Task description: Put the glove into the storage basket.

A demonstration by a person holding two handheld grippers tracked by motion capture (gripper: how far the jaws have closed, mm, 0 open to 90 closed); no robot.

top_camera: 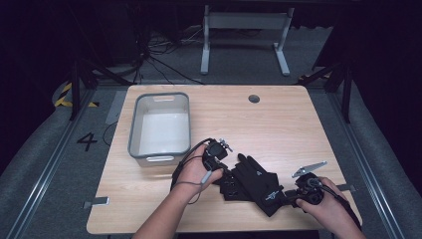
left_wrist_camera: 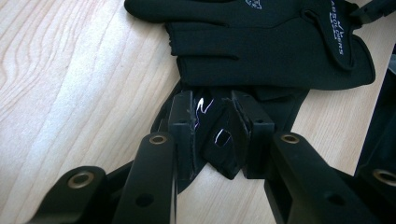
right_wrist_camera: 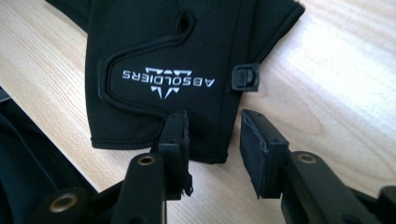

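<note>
Black glove (right_wrist_camera: 177, 60) w/ white "ABSOLDIERS" logo by right gripper (right_wrist_camera: 215, 140)

Dim room, grey carpet floor (top_camera: 45, 149), white-legged desk frame (top_camera: 244, 35) beyond the wooden table (top_camera: 278, 129).

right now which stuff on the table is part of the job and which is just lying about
In the job:
- top black glove
- second black glove beneath it
- left gripper, jaws around the lower glove
- right gripper, jaws open at the top glove's cuff

Lying about:
- grey bin
</note>
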